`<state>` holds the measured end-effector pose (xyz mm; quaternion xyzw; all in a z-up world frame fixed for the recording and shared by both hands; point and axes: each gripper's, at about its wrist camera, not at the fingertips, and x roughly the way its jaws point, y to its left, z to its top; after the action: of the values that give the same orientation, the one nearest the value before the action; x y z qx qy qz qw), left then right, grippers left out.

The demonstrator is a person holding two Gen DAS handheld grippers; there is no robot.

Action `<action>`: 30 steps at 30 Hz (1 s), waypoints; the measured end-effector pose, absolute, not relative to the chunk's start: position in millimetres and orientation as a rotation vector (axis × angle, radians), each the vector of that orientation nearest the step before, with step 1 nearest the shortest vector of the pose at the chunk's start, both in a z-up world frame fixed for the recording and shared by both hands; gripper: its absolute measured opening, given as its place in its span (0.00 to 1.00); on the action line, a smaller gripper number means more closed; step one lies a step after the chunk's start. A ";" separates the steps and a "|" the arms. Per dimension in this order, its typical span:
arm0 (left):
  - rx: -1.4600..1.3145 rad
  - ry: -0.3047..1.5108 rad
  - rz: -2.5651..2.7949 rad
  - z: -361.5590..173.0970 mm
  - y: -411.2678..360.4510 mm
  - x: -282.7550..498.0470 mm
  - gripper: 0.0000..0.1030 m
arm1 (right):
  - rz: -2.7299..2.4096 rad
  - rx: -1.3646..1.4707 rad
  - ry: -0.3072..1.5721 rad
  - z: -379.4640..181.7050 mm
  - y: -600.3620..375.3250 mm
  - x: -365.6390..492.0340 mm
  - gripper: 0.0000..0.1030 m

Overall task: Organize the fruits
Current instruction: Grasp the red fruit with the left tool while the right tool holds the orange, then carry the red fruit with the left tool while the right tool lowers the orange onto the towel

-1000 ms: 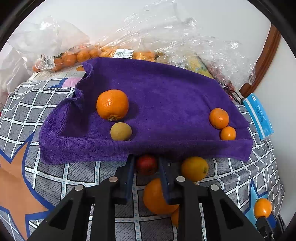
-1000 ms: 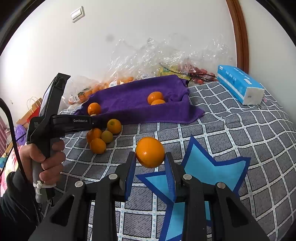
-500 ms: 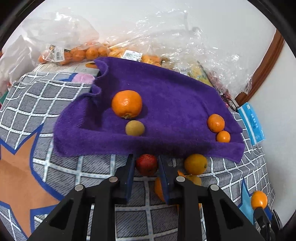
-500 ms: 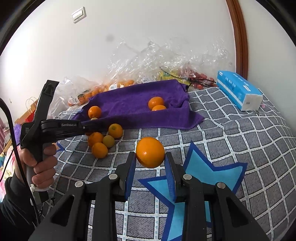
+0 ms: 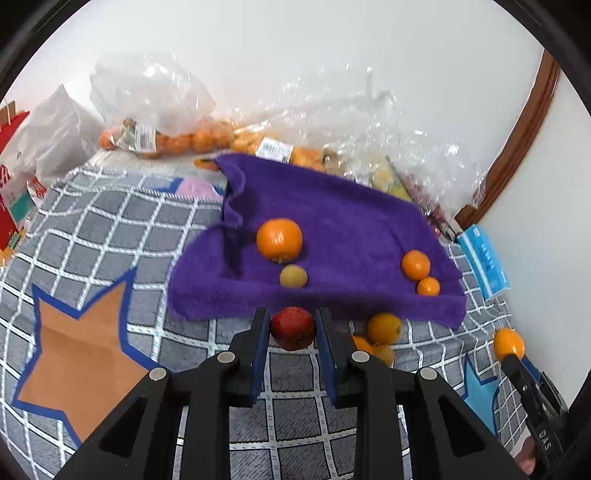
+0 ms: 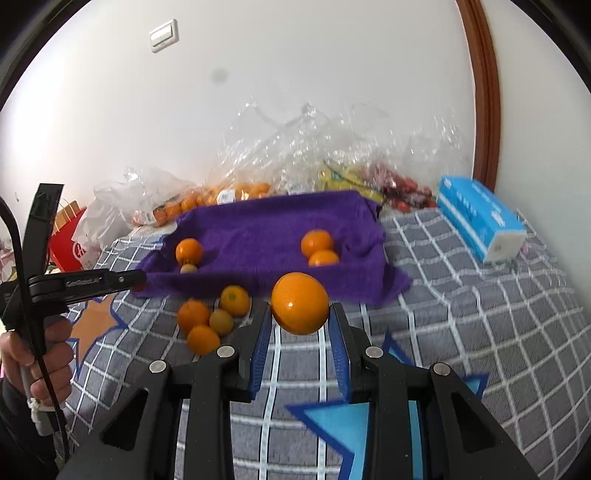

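This is a home bedroom: a bed covered by a grey checked quilt with blue-edged star patches [image 6: 461,295] fills the scene. Behind the bed stands a plain white wall with a white light switch [image 6: 164,36]; a brown wooden door frame [image 6: 484,92] rises right of it. Clear plastic grocery bags of oranges [image 5: 177,136] lie along the wall.

Towel [image 5: 343,229] spread on bedcover [image 5: 110,236], before bags of fruit [image 5: 177,136] at wall. On towel: large orange [image 5: 279,238] with small fruit [image 5: 293,276] just before it at left; two oranges [image 5: 415,264] touching at right. Loose fruit cluster [image 6: 210,317] on bedcover before towel's front edge. Tissue pack [image 6: 480,221] right of towel. Apple [image 5: 292,327] in left gripper [image 5: 291,332]; orange [image 6: 300,308] in right gripper [image 6: 299,325], above bedcover.
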<state>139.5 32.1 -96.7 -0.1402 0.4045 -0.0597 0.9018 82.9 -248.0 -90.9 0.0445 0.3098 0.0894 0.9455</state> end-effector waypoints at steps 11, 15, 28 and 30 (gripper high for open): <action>-0.287 0.776 -0.146 -68.9 33.7 138.2 0.24 | 0.209 0.066 0.563 -64.6 -228.6 100.1 0.30; -0.290 0.769 -0.153 -67.2 31.1 140.1 0.24 | 0.233 0.063 0.559 -63.0 -222.6 105.5 0.30; -0.338 0.743 -0.173 -65.0 34.4 175.6 0.24 | 0.260 0.081 0.560 -62.3 -221.8 148.2 0.30; -0.342 0.741 -0.176 -64.6 32.6 184.7 0.24 | 0.263 0.081 0.557 -59.3 -222.5 159.1 0.30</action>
<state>184.7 32.6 -64.6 -0.1663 0.3598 -0.0856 0.9141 159.1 -222.5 -59.3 0.0397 0.2739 0.1292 0.9522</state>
